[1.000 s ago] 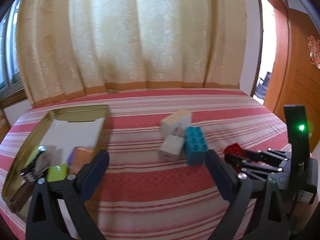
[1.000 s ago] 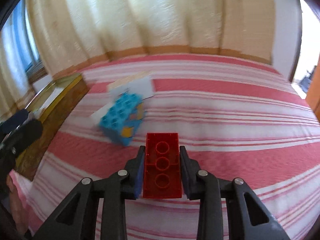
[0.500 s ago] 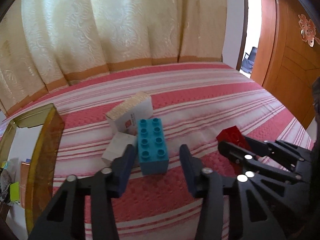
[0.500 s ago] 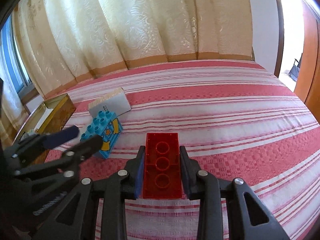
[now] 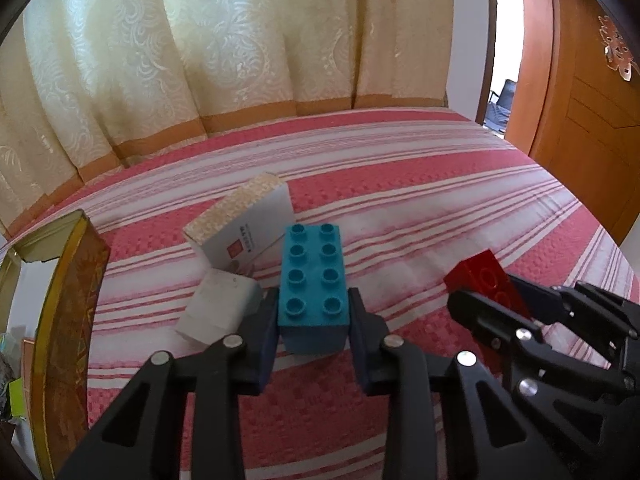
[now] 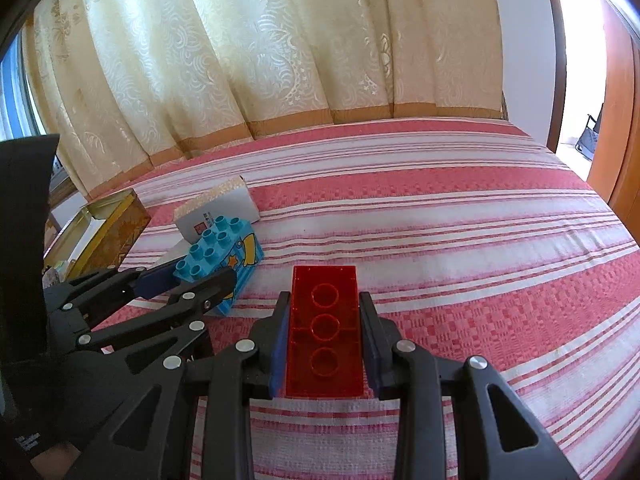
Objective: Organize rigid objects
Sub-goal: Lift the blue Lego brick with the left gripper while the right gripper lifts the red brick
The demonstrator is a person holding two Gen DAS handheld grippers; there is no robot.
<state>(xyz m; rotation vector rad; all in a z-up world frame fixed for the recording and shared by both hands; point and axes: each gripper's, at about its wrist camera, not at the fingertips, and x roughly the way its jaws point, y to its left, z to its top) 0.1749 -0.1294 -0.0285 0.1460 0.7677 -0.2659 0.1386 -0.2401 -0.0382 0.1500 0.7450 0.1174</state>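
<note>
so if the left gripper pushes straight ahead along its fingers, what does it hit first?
The left gripper is shut on the blue brick, so the brick leads. Straight beyond it lies only striped bedspread up to the curtain. The white box sits just left of that line; depth is unclear, so it might clip it.

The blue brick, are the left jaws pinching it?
Touching. In the left wrist view the left gripper has both jaws pressed against the blue brick sides.

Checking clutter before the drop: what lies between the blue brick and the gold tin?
A small white block lies between the blue brick and the gold tin, seen in the left wrist view.
</note>
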